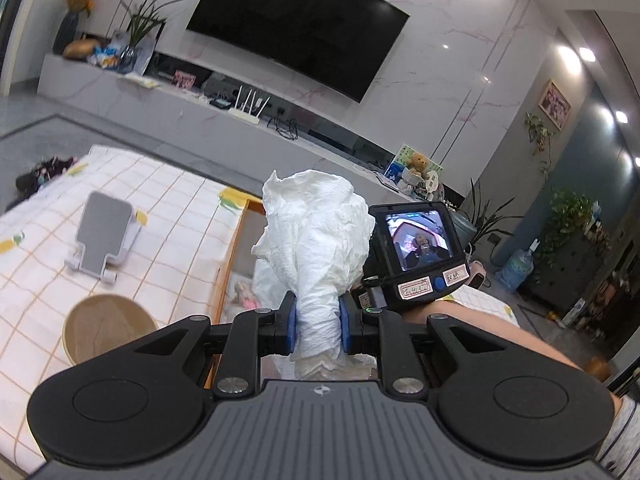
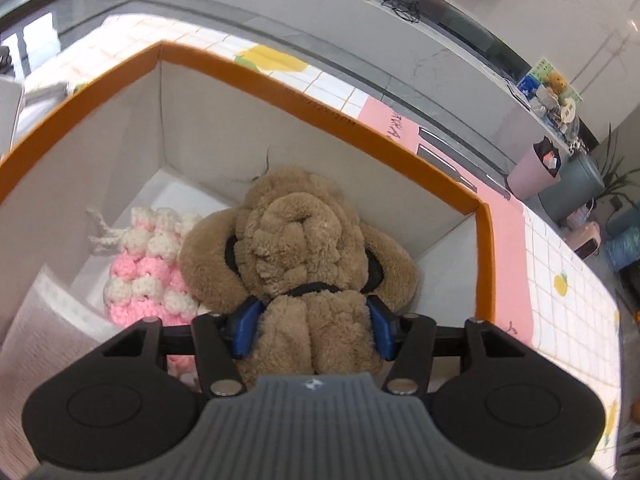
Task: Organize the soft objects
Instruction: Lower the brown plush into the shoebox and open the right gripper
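My right tongs (image 2: 312,330) grip the brown plush toy (image 2: 296,248) inside the orange-rimmed box (image 2: 360,130), beside a pink knitted toy (image 2: 148,268). Letting go carelessly could bury that toy. Only the left view shows my left tongs (image 1: 318,330) clamping crumpled white tissue (image 1: 316,232) above the tabletop (image 1: 168,200); it may slip.

Pink mat (image 2: 400,120) beside the orange-rimmed box (image 2: 320,114): partial upside-down lettering, not legible. Box rim: faint printed characters, unreadable. Two labels (image 1: 416,289) below the camera screen (image 1: 418,240): handwritten marks, illegible. No text reads clearly.
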Motion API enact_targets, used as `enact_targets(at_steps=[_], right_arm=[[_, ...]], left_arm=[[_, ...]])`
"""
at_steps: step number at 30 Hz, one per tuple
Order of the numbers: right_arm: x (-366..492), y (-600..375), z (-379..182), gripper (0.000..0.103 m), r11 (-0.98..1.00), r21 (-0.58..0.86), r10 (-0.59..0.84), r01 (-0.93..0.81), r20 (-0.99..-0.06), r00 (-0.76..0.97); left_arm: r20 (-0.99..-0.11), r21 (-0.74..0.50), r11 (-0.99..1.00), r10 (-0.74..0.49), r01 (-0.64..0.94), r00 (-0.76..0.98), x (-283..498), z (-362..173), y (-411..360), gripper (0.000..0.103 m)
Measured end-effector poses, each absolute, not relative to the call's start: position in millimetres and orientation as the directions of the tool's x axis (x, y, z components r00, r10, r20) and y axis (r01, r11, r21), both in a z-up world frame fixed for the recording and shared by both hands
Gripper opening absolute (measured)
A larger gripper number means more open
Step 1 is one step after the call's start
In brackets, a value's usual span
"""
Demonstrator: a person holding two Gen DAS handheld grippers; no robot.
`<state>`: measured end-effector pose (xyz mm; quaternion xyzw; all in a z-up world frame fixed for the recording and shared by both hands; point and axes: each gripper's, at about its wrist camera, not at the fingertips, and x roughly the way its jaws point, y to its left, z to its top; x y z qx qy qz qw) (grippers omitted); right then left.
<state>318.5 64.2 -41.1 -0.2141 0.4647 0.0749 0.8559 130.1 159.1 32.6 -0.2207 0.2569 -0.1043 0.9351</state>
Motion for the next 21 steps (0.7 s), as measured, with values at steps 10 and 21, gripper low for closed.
enact_targets(at_steps=[10, 21], right_arm=[[285.2, 52.3, -7.0, 0.079, 0.907, -0.276, -0.009, -0.317, -0.767, 0.641], [182.4, -0.9, 43.6, 0.084, 0.959, -0.188, 0.057, -0.213, -0.607, 0.792]], left_arm=[[-0.456, -0.478, 0.875, -0.321, 0.075, 0.83, 130.2, 33.0, 159.4, 0.023], [-0.441, -0.545, 0.824, -0.442, 0.159, 0.781, 125.4, 37.9, 132.3, 0.023]])
